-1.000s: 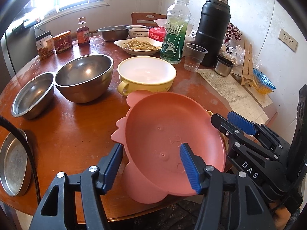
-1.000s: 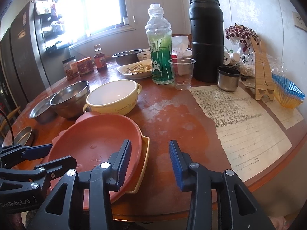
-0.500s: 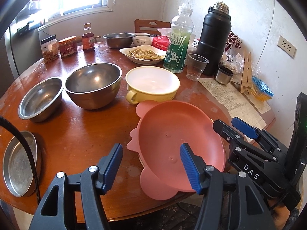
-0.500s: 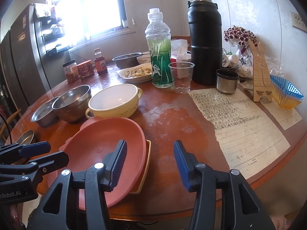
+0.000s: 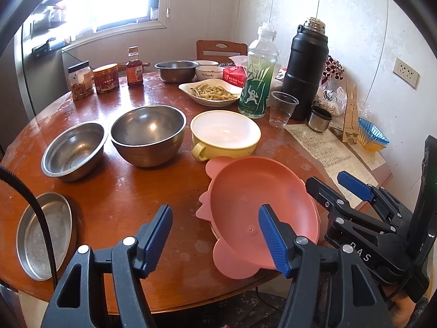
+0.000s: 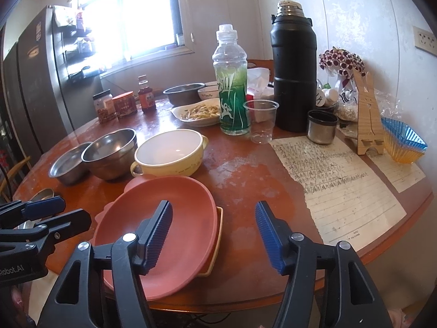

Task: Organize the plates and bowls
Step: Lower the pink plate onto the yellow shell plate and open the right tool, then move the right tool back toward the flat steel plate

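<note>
A pink animal-shaped plate (image 5: 259, 199) (image 6: 164, 218) lies on a cream plate (image 6: 217, 235) at the near edge of the round wooden table (image 5: 136, 191). Behind it stand a yellow bowl with handles (image 5: 225, 134) (image 6: 170, 157), a large steel bowl (image 5: 148, 134) (image 6: 110, 151) and a smaller steel bowl (image 5: 73, 150) (image 6: 67, 164). A flat steel dish (image 5: 45, 233) lies at the near left. My left gripper (image 5: 215, 239) is open and empty, above the table just left of the pink plate. My right gripper (image 6: 214, 235) is open and empty over the plates' right rim.
At the back stand a green drink bottle (image 6: 232, 87), a black thermos (image 6: 295, 73), a clear plastic cup (image 6: 260, 121), a steel cup (image 6: 322, 125), a dish of food (image 5: 211, 91), jars (image 5: 105, 78) and another steel bowl (image 5: 176, 71). Paper sheets (image 6: 333, 180) lie at right.
Both grippers have pulled back and up from the pink plate and opened wider. The pink plate, tilted up a second ago, now rests flat on the cream plate.
</note>
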